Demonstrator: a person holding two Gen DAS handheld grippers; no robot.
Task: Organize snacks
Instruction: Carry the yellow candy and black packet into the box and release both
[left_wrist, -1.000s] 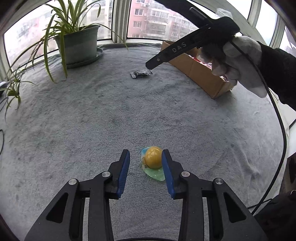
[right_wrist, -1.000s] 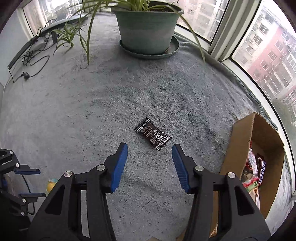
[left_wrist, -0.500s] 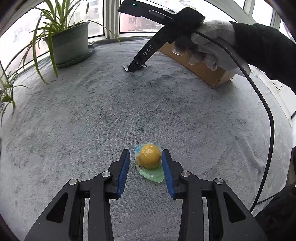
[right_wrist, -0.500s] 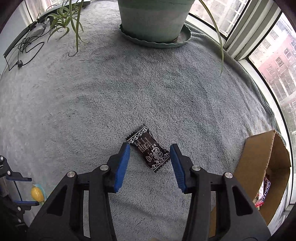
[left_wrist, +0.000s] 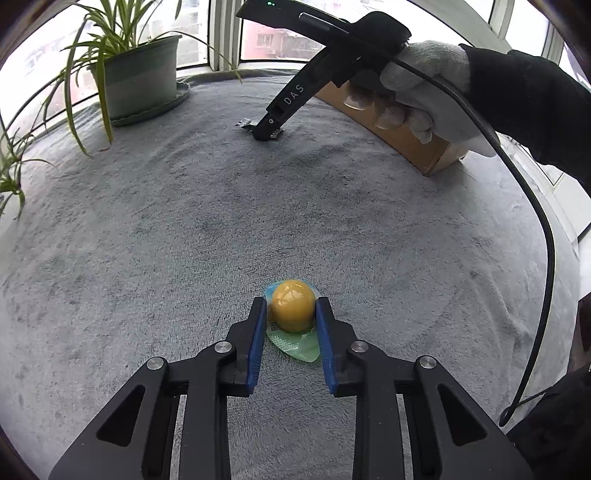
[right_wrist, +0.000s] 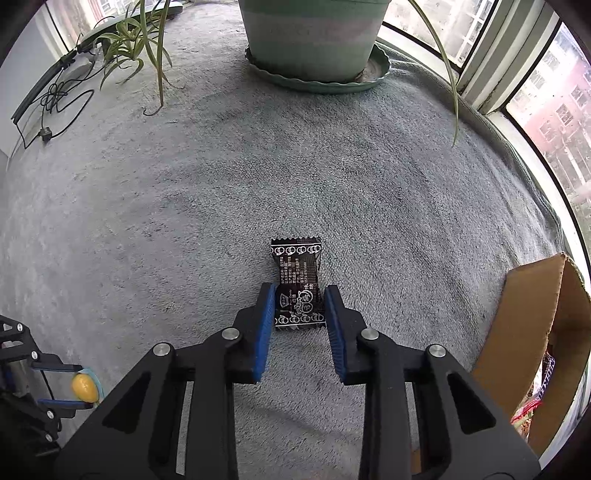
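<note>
Over on the left, the left gripper (left_wrist: 290, 314) points steeply down at the grey fleece cover (left_wrist: 184, 240), its blue pads closing on the yellow jelly cup (left_wrist: 293, 305). The pads already touch both sides of the round dome, which makes sense: the dome is the only part tall enough to pinch, while the green foil lid (left_wrist: 299, 345) lies flat on the cloth beneath. There is print on that lid, but it is too small for me to read.

In the middle, the right gripper (right_wrist: 300, 306) also comes down from above, jaws closing across the narrow width of the black candy wrapper (right_wrist: 297, 280). The pads sit against its two long edges, near the lower crimped end. The wrapper carries white ring patterns and fine lettering, probably Chinese, though I cannot make it out. From the left wrist view, the gripper's side reads "DAS", and a white-gloved hand (left_wrist: 424, 85) holds its handle.

On the right stands the cardboard box (right_wrist: 532, 325), open, with other packets already inside, presumably where both snacks are headed.
</note>
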